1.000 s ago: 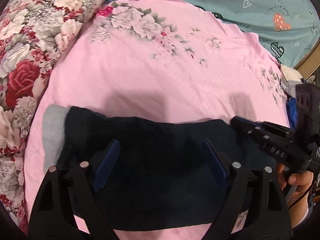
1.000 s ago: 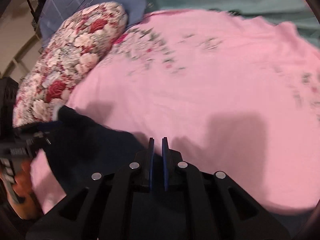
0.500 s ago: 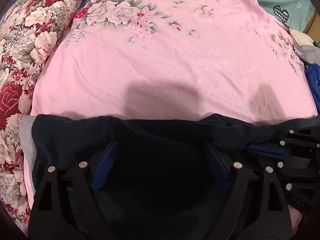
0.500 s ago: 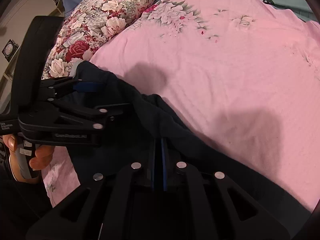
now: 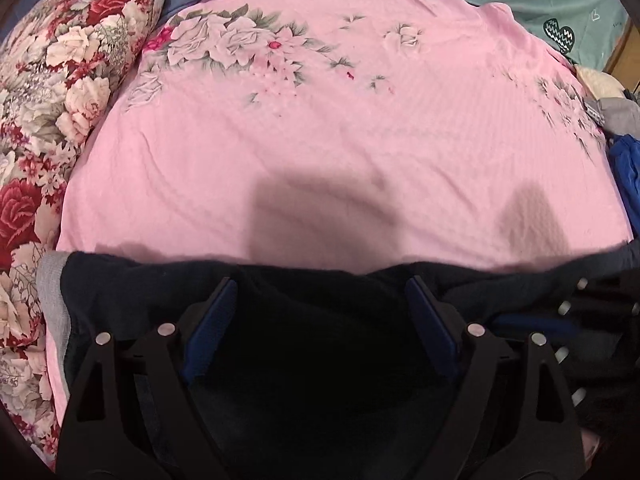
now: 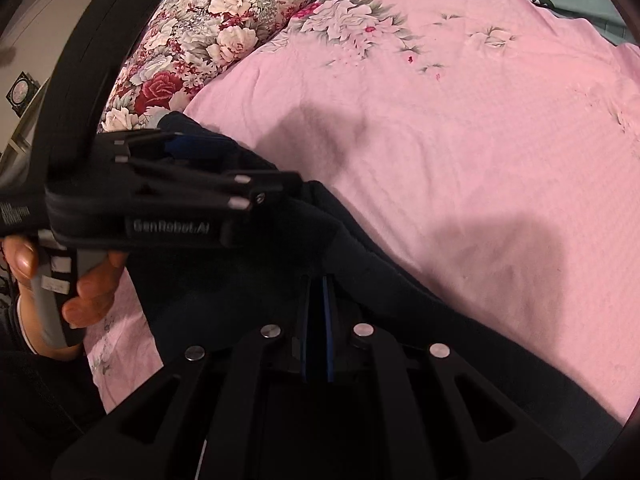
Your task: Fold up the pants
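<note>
Because the dark pants (image 5: 320,320), spread across the lower frame on the pink sheet (image 5: 340,140), look soft and floppy, an edge grip suits: right gripper (image 6: 318,300) pinches cloth, left gripper (image 5: 320,300) gapes.

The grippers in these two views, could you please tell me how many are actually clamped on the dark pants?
1. The right gripper is shut on the dark pants; the left gripper hangs open over them.

Dark navy pants (image 5: 320,340), pink floral sheet (image 5: 340,140)
</note>
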Action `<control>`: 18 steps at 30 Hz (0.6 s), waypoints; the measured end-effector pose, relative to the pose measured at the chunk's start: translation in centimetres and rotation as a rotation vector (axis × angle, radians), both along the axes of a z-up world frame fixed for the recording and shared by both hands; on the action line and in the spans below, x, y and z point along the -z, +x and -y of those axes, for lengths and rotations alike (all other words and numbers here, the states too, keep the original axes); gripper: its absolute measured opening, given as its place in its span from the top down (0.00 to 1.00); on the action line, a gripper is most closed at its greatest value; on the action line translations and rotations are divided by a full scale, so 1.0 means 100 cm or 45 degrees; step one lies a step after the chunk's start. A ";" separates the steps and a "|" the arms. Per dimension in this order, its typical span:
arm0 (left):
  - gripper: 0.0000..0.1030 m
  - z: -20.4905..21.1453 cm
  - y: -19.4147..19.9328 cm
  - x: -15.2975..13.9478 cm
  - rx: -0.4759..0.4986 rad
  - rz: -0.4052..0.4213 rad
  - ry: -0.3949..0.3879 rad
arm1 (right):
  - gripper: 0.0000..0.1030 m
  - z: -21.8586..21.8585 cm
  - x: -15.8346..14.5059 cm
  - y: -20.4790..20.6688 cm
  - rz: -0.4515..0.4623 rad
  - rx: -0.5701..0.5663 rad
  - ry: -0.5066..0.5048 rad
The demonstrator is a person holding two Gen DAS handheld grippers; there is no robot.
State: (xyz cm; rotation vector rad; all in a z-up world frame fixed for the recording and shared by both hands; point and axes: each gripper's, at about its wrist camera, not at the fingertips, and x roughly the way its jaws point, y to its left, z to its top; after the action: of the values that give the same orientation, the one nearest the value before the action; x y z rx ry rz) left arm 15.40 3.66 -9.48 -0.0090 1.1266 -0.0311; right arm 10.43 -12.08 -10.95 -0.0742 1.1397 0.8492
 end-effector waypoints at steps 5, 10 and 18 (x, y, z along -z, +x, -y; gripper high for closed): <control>0.15 -0.010 -0.013 0.003 -0.021 0.011 -0.059 | 0.91 0.014 -0.018 0.018 0.027 0.089 0.043; 0.15 -0.015 -0.022 0.004 -0.031 0.018 -0.092 | 0.91 -0.007 -0.019 0.026 0.020 0.066 0.057; 0.15 -0.024 -0.032 0.001 -0.044 0.024 -0.156 | 0.90 -0.026 -0.004 0.018 -0.050 -0.018 0.049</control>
State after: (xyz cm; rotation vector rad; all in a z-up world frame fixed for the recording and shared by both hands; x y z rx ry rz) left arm 12.20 6.08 -9.54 -0.1369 1.1042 -0.0692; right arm 12.20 -9.44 -10.53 -0.0337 1.1603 0.8883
